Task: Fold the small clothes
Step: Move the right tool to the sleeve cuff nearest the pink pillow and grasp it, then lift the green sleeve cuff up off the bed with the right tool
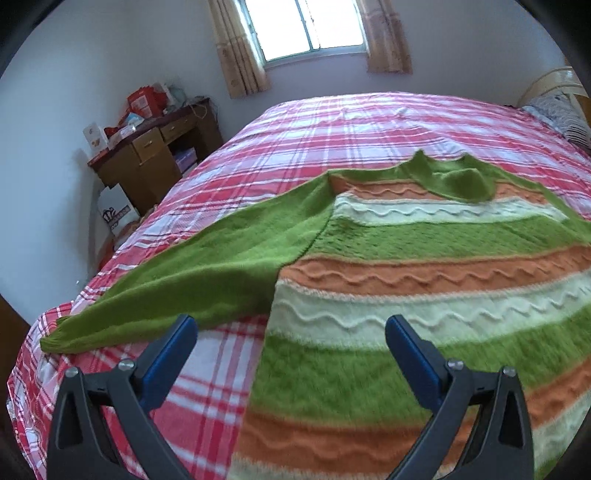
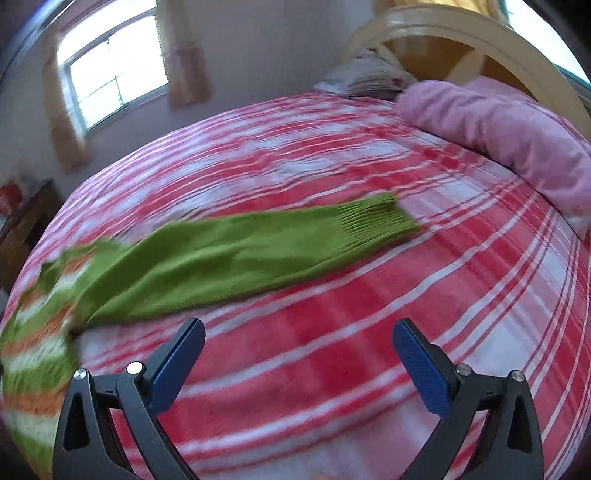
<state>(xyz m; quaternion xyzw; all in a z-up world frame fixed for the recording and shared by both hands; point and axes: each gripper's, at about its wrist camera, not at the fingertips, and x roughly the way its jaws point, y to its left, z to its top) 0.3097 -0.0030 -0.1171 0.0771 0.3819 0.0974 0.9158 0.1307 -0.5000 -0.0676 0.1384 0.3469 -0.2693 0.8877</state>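
Observation:
A small sweater [image 1: 406, 251] with green, orange and white stripes lies flat on the red plaid bed [image 1: 295, 129]. Its green left sleeve [image 1: 177, 280] stretches out toward the bed's left edge. My left gripper [image 1: 291, 328] is open and empty, above the sweater's left side near the armpit. In the right wrist view the other green sleeve [image 2: 240, 258] lies spread to the right, its ribbed cuff [image 2: 376, 221] on the bedspread [image 2: 406, 314]. My right gripper [image 2: 299, 332] is open and empty above bare bedspread, just in front of that sleeve.
A wooden desk [image 1: 155, 155] with boxes stands left of the bed under a window [image 1: 306, 26]. A pink rolled blanket [image 2: 498, 129] and a pillow [image 2: 365, 77] lie at the headboard [image 2: 461, 40] on the right.

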